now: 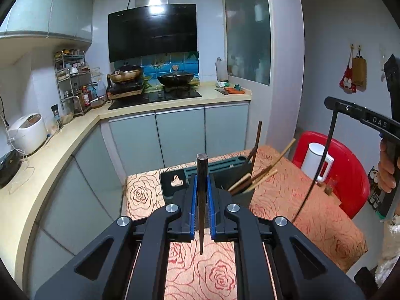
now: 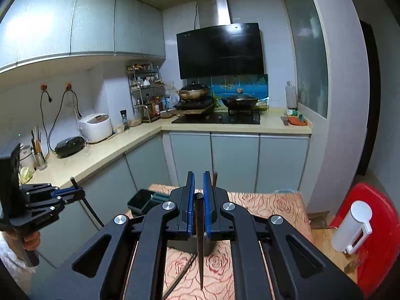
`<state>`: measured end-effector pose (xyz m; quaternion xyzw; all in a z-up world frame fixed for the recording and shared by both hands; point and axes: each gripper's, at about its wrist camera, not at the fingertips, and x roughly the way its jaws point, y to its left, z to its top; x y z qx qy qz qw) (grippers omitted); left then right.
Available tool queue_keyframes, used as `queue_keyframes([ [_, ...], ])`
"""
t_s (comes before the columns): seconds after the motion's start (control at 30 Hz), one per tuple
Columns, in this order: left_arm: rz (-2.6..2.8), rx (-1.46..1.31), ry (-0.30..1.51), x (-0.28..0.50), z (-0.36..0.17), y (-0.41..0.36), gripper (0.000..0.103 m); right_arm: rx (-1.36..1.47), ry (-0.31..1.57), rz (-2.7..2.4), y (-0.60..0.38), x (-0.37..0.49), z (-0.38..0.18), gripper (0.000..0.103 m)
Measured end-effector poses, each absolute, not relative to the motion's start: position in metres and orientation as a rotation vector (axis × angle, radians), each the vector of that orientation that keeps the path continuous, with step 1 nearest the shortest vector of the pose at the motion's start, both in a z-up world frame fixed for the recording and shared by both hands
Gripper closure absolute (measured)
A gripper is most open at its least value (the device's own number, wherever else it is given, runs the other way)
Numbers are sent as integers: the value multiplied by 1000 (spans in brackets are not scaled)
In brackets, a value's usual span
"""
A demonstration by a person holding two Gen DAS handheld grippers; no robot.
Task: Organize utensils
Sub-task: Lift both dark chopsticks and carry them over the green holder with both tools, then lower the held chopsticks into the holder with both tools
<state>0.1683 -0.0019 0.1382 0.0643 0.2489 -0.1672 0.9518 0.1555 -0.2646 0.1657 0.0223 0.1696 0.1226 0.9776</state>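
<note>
My left gripper (image 1: 202, 175) is shut on a dark chopstick (image 1: 201, 200) that stands upright between its blue pads, above the rose-patterned table (image 1: 287, 195). Just beyond it is a dark utensil holder (image 1: 240, 172) with several chopsticks leaning in its cup. My right gripper (image 2: 199, 182) is shut on another dark chopstick (image 2: 200, 237), point down over the table. The right gripper also shows in the left wrist view (image 1: 332, 105) with its chopstick hanging down. The left gripper shows in the right wrist view (image 2: 77, 191) at the far left.
A white kettle (image 1: 315, 161) stands on a red chair (image 1: 350, 165) to the right of the table. A kitchen counter (image 1: 62, 137) with a rice cooker (image 1: 27, 132) runs along the left and back. Woks sit on the stove (image 1: 155, 95).
</note>
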Motion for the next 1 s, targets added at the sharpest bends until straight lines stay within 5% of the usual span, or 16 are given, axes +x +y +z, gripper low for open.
queue_keyframes([
  [1.0,-341,98,484,273,158,-28,96,56,342,241,-248,254,176,95],
])
